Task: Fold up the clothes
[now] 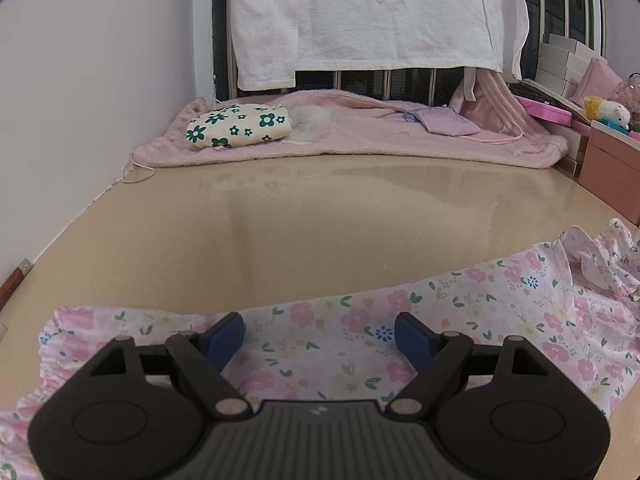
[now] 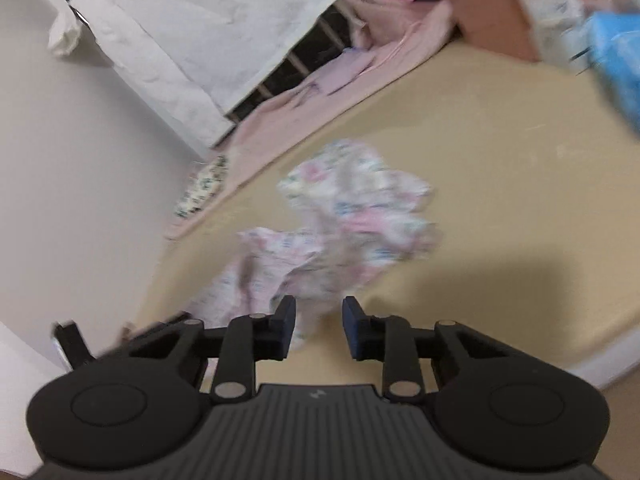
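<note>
Garment [image 1: 360, 332] spread along table's [image 1: 320, 216] near edge, bunched at right; far half bare. Left gripper [image 1: 319, 334] jaws wide above cloth. Right gripper [image 2: 319, 326] jaws apart, nothing clamped.

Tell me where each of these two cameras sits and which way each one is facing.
Left wrist: behind the open left tongs, low over the flowered garment, facing the white towel and pink blanket.
Right wrist: behind the right tongs, tilted and blurred, facing the garment's crumpled end.
Shared: garment, tan tabletop, towel, blanket.
</note>
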`<state>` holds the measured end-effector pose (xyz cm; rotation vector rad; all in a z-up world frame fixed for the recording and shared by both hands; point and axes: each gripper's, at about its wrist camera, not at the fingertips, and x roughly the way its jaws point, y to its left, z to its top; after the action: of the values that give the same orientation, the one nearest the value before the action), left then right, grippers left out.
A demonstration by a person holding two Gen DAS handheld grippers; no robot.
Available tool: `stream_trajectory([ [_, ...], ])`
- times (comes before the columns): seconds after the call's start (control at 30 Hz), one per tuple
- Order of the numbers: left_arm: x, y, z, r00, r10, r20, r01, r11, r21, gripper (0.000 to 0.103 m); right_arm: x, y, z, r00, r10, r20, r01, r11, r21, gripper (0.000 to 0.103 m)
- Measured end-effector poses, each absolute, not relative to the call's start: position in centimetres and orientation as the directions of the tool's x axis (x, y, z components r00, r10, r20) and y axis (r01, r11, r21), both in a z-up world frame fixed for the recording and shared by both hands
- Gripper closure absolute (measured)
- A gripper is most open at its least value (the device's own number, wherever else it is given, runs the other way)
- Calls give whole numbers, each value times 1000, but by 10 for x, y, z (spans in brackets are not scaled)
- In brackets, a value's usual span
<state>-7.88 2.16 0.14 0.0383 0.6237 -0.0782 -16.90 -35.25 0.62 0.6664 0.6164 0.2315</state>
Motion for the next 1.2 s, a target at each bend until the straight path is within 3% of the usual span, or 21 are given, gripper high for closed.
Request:
stream_trajectory([
  [0.1,-79,21,1,809,-60,-585,84,996,14,21,-139,-345,5,848,335,-410,8,765,644,80],
  [0.27,-78,21,2,809,-60,-585,84,996,14,21,-90,-335,-9,819,181,-545,132,864,485,80],
  [0.43,-77,21,2,808,-60,-587,84,996,13,20,-118,-336,10,880,157,-448,79,882,465,74],
  [0.5,-77,21,2,808,-60,-587,84,996,13,20,-132,-336,19,905,142,-400,62,888,456,49],
  [0.57,-77,21,2,808,-61,-587,84,996,13,20,-139,-333,22,914,124,-386,53,907,418,32],
  [0.63,-77,21,1,808,-61,-587,84,996,12,20,-137,-330,20,904,119,-410,43,930,366,32],
  [0.7,-77,21,1,808,-61,-587,84,996,11,20,-129,-322,16,889,65,-454,71,959,276,38],
  [0.87,-77,21,1,808,-60,-587,83,996,12,20,-123,-314,18,882,-104,-460,194,969,154,38],
  [0.97,-77,22,1,808,-61,-586,84,996,12,20,-113,-314,6,845,-86,-528,181,974,133,39],
  [1.03,-77,23,1,806,-67,-588,88,996,7,19,-108,-314,-5,822,-56,-567,164,976,143,53],
  [1.1,-76,23,1,804,-67,-590,91,996,10,18,-106,-311,-11,818,-59,-572,159,979,128,83],
  [1.2,-79,23,6,792,-89,-603,109,994,-4,22,-106,-304,-13,814,-89,-575,157,985,70,93],
])
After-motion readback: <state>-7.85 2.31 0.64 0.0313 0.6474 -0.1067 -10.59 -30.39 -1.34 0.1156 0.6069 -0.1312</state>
